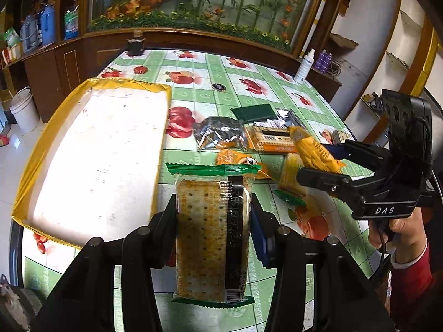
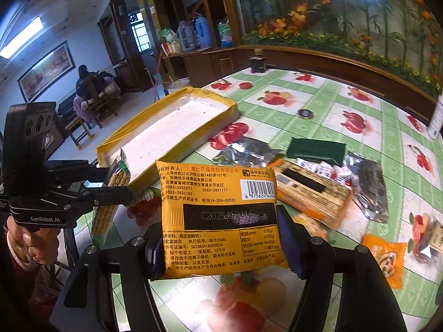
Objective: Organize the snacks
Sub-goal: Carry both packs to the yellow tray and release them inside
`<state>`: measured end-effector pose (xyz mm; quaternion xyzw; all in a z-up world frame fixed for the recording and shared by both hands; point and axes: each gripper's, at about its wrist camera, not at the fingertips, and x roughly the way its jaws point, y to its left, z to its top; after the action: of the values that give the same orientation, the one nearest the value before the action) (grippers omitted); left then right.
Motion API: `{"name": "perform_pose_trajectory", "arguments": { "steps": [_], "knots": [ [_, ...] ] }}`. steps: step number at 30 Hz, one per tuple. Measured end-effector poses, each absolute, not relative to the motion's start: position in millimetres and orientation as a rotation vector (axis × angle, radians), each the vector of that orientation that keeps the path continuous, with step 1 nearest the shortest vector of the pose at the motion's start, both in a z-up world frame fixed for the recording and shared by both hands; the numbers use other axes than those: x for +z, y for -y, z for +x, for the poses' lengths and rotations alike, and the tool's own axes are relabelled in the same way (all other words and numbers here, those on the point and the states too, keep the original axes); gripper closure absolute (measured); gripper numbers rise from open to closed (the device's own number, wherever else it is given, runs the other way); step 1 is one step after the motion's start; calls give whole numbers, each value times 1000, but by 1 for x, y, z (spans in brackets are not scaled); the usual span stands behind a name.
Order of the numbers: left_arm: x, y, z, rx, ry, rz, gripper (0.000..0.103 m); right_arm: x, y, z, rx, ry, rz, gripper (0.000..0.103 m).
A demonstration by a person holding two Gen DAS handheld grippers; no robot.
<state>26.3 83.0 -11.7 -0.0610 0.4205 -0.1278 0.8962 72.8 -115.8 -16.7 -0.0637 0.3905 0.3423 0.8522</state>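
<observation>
My left gripper (image 1: 213, 221) clamps the cracker pack (image 1: 210, 235), right gripper (image 2: 221, 238) the yellow pack (image 2: 218, 215); slick film could slip before reaching the tray (image 1: 91, 85).

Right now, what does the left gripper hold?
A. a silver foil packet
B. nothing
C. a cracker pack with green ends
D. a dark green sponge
C: the left gripper is clamped on the sides of the cracker pack, with green ends, held above the table.
</observation>
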Motion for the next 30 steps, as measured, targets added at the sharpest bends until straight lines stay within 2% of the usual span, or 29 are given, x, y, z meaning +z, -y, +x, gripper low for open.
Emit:
{"name": "perform_pose_trajectory", "arguments": {
  "steps": [30],
  "knots": [
    [6,-165,22,57,-747,-135,58,-4,18,86,829,-767,-171,34]
  ]
}}
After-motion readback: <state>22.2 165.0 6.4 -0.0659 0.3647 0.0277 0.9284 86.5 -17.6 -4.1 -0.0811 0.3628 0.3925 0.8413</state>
